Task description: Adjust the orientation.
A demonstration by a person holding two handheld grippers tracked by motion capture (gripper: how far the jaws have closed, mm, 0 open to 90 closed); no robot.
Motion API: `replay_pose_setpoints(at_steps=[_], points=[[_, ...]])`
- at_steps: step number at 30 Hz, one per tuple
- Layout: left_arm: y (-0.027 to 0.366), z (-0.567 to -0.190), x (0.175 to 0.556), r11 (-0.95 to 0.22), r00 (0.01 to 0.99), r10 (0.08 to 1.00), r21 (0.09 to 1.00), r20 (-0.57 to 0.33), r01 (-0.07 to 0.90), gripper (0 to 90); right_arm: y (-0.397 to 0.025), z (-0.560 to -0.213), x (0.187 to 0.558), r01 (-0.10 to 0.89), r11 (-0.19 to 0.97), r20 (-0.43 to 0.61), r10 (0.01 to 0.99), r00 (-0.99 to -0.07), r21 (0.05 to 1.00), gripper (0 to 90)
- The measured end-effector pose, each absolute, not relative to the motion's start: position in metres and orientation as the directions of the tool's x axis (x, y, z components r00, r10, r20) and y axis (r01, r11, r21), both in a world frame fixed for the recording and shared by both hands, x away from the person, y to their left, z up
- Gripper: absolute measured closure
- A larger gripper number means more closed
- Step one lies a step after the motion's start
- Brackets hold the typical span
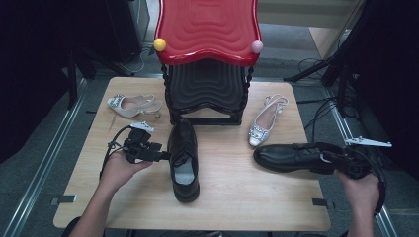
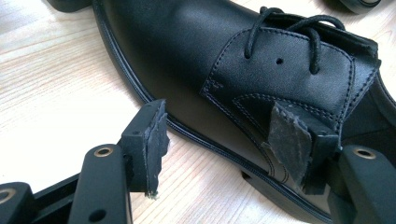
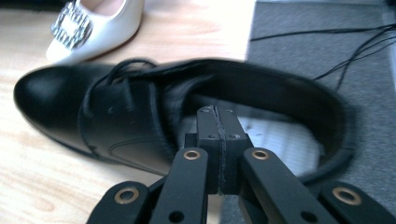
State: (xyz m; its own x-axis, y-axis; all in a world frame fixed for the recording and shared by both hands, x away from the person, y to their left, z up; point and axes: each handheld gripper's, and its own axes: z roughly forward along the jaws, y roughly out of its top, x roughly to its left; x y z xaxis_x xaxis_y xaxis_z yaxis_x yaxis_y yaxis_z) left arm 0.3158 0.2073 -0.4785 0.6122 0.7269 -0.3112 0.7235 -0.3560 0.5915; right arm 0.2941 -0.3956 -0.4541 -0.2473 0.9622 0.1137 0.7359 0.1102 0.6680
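Two black shoes (image 1: pixel 184 160), left tool (image 1: pixel 159 157) open beside one, right tool (image 1: pixel 330 159) closed, pale heels (image 1: pixel 265 120) near.

Two black leather lace-up shoes on the wooden table; the centre shoe (image 1: pixel 184 160) stands upright, toe pointing far, heel near, laces tied, pale insole visible; the right shoe (image 1: pixel 291 156) lies crosswise at the table's right edge, toe pointing left, heel overhanging the edge.

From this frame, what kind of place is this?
Probably a lab data-collection bay, not a home: a bare wooden table on metal floor rails, loose cables on grey flooring, and staged shoes around a small red shelf.
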Motion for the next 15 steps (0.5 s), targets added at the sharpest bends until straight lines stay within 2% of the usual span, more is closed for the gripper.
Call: replay_pose_setpoints(at_steps=[6,15], points=[[0.208,-0.478,0.315,-0.354,0.611,0.729,0.594,-0.309,0.723,37.6,-0.383,-0.456,0.299,0.738,0.155,0.096,0.954,-0.286,0.657,90.0],[0.207,-0.478,0.315,-0.356,0.612,0.727,0.591,-0.312,0.724,37.6,-0.37,-0.455,0.297,0.731,0.185,0.125,0.929,-0.347,0.657,90.0]])
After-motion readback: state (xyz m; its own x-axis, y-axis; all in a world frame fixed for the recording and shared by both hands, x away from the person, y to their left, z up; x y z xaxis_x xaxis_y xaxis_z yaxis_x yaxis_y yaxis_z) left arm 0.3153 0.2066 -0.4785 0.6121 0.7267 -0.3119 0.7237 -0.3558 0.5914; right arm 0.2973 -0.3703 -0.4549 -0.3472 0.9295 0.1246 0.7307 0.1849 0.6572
